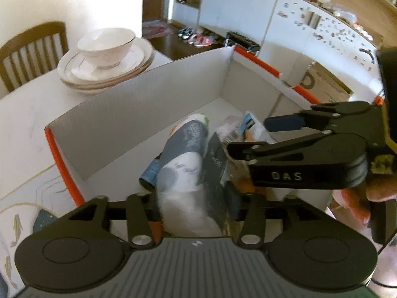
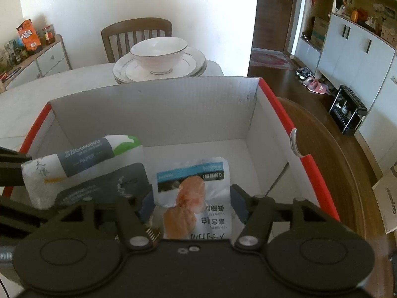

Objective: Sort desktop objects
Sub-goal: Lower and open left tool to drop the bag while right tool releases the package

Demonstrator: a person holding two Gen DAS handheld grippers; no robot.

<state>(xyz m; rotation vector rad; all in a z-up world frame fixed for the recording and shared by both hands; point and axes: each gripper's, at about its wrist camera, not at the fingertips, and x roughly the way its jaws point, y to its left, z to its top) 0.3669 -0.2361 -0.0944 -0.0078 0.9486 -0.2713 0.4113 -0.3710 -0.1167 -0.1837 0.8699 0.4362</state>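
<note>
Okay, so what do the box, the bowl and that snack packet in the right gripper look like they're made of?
The box looks like white corrugated cardboard: fine ribbing shows on its walls, with red edges. The bowl appears to be glazed porcelain, glossy white with a thin dark rim line. The snack packet seems to be thin printed plastic film, slightly shiny and crinkled.

White bowl [image 2: 158,54] atop stacked plates [image 2: 196,68] (gold-rimmed); wooden chair [image 2: 136,31] behind; shoes [image 2: 312,80] on floor.

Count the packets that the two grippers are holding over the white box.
2: a tissue pack in the left gripper, a food pouch in the right gripper. Others may lie hidden beneath in the box.
</note>
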